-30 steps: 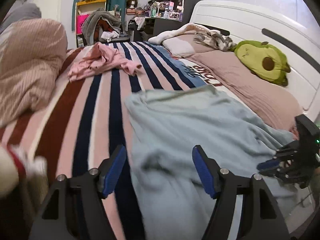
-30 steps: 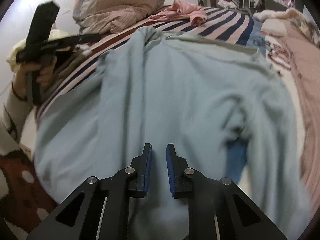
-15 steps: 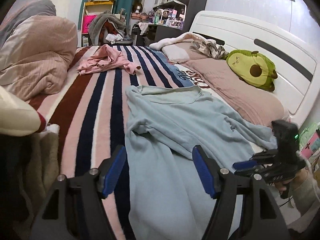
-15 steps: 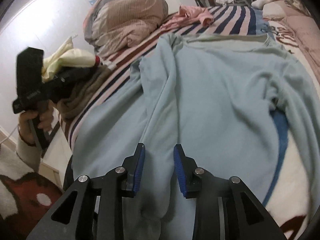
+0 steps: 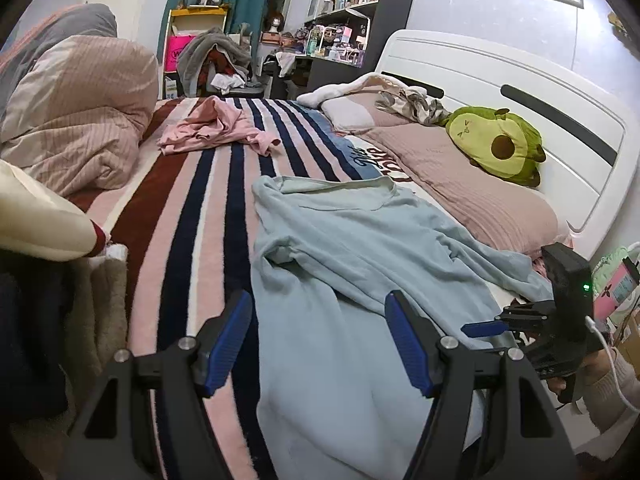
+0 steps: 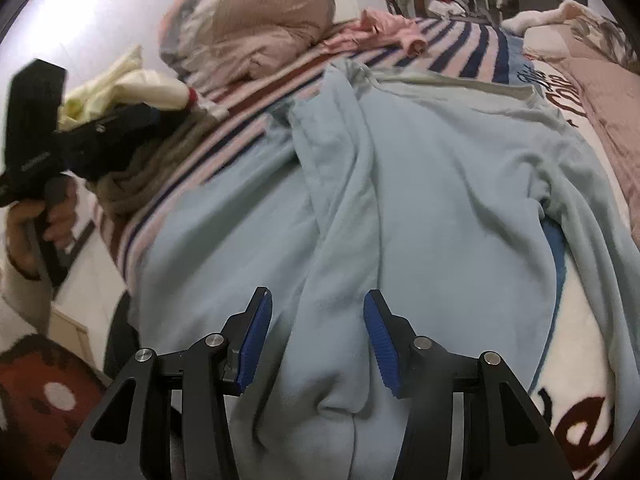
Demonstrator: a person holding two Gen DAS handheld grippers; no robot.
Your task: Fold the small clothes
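both the left gripper (image 5: 318, 344) and right gripper (image 6: 318, 344) hung spread and empty over the rumpled light blue sweatshirt (image 6: 420, 184), so its bunched sleeve risked folding crooked.

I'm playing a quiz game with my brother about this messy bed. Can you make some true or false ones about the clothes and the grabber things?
1. The light blue top lies spread on the striped blanket. True.
2. The right gripper is clamped shut on the blue top. False: its jaws are apart, with a fold of the top lying between them.
3. The left gripper is open. True.
4. The pink garment is folded neatly. False: it lies crumpled, farther up the bed.
5. An avocado plush sits by the white headboard. True.
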